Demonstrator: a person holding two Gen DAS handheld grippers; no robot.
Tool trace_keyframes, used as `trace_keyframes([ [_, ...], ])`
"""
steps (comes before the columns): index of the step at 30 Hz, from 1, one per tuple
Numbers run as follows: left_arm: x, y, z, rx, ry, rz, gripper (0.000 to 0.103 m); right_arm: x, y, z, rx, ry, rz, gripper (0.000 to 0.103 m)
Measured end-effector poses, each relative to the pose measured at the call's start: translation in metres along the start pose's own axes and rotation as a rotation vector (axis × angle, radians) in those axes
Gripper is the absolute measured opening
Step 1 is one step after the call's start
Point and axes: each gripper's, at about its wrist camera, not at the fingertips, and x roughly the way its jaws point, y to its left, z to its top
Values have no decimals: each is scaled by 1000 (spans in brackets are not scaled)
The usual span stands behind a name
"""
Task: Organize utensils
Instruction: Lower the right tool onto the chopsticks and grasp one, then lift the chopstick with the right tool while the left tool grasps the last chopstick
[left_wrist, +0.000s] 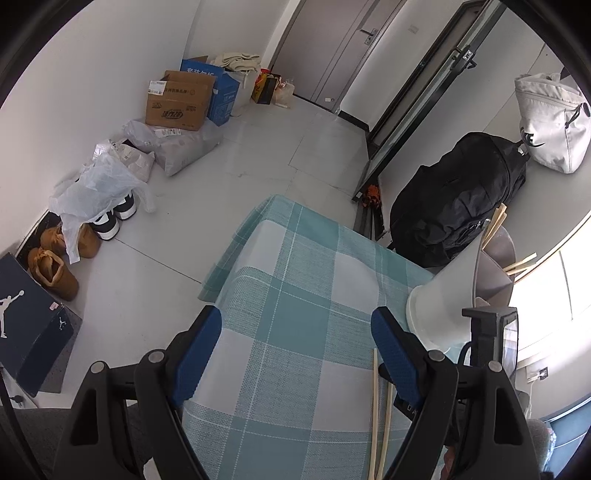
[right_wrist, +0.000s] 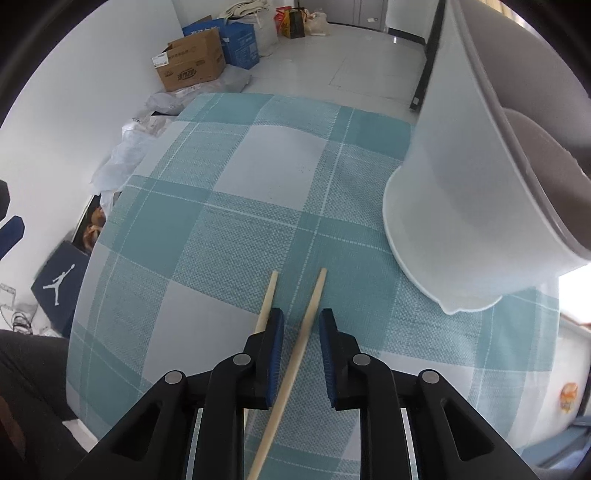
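The right gripper (right_wrist: 301, 328) is straddling one chopstick (right_wrist: 295, 363) on the cloth (right_wrist: 229, 236), jaws parted, not yet pinching; its mate (right_wrist: 266, 302) is lying outside. The left gripper (left_wrist: 295, 328) is hovering wide open near the holder (left_wrist: 443, 295).

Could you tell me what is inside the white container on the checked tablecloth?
In the left wrist view, the white container holds a metal insert with wooden chopsticks sticking out above the rim. Its opaque wall hides their lower ends and anything deeper inside.
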Motion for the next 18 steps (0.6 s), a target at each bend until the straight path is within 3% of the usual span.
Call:
trace_keyframes([
  [6,4,3,0,-7,10,15,80,2,0,13,-8,-22,-21,18],
  [9,4,6,0,-6,-2,35,80,1,-3,11,4,-38,-14,4],
  [11,4,7,-1,5,-6,42,80,-1,-7,11,36,-49,23,3],
  [18,16,-5,-10,76,43,60,80,-51,-22,3,122,-242,124,3],
])
